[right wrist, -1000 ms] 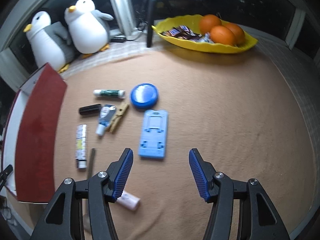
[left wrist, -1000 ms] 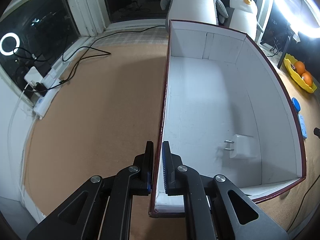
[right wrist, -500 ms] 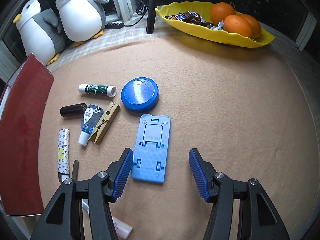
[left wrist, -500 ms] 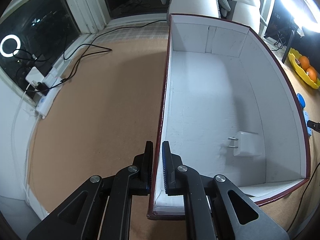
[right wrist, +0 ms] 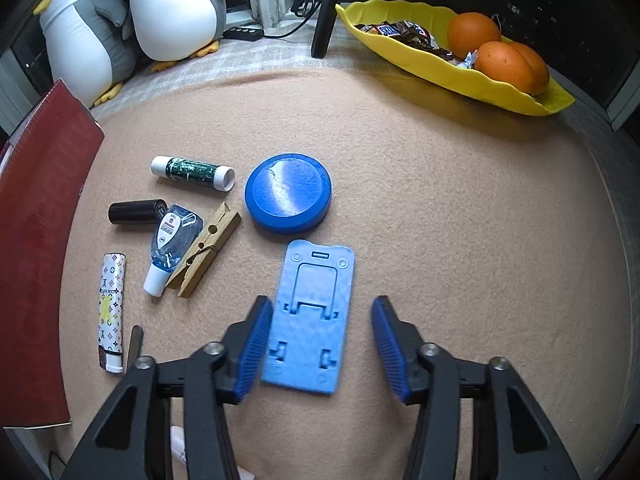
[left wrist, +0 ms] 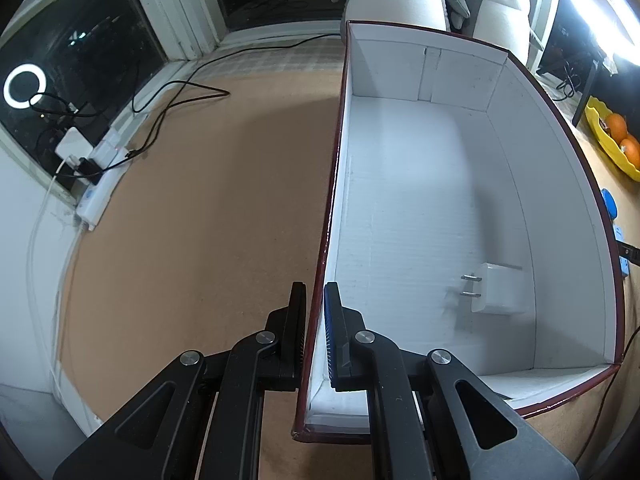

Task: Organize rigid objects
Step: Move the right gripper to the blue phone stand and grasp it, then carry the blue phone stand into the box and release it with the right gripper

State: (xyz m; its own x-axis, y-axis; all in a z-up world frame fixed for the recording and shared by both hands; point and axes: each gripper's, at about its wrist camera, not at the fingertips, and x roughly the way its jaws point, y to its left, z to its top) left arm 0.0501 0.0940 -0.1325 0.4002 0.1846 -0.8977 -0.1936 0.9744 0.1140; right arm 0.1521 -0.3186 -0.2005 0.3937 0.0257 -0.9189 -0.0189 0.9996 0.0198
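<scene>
On the tan felt tabletop (right wrist: 460, 220), I have the left gripper (left wrist: 314, 312) clamped on the near left wall of the white box (left wrist: 420, 208), one finger outside the dark red rim and one inside, jaws closed on the wall. Inside the box lies a single white plug adapter (left wrist: 498, 294), prongs pointing left, near the right wall toward the near end.

In the right wrist view, the right gripper (right wrist: 320, 344) is tilted steeply down over the light blue phone stand (right wrist: 310, 320), which lies flat. Jaws have just been closing and now straddle the stand's near half. The left pad sits just beside the stand's left edge; the right pad stands clear of its right edge. No grip made: jaws open.

Other items, all to the left of or beyond the stand:
- blue round lid (right wrist: 288, 192), just beyond the stand
- wooden clothespin (right wrist: 204, 250), touching a small clear blue bottle (right wrist: 172, 246)
- green-and-white tube (right wrist: 192, 173)
- black cylinder (right wrist: 138, 211)
- patterned white lighter (right wrist: 110, 312), close to the box's red outer wall (right wrist: 36, 240)

Far edge: yellow tray (right wrist: 452, 68) with oranges (right wrist: 504, 64) and sweets; two plush penguins (right wrist: 120, 20).
</scene>
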